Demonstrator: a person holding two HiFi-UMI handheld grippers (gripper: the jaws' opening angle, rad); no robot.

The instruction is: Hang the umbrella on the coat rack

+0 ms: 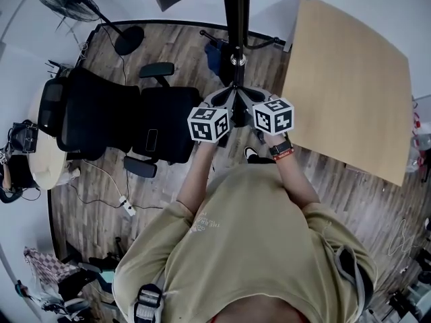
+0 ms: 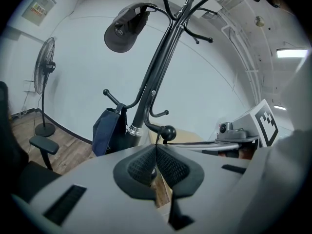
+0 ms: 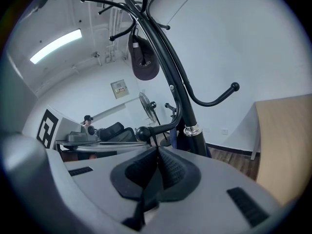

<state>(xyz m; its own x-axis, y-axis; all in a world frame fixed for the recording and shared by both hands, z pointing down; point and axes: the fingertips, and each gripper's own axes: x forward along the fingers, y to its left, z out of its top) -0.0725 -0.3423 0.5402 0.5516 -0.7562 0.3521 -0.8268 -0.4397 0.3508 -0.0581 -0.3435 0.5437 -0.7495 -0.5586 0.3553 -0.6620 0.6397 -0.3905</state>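
Left gripper view shows the left gripper [image 2: 156, 152] closed on a thin black strap [image 2: 157, 141]. The right gripper [image 3: 158, 152] pinches it too, probably to guide its loop onto the ball-tipped hook [image 2: 168, 132] of the coat rack [image 2: 151, 82]. The umbrella itself is not visible; I judge it is below the grippers.

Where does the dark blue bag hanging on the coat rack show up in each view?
Head view: the dark blue bag is at upper centre, just left of the coat rack pole.
Left gripper view: left of centre, hanging to the left of the pole.
Right gripper view: only a sliver near centre, behind the pole.
Shared landmark: the silver collar on the pole.
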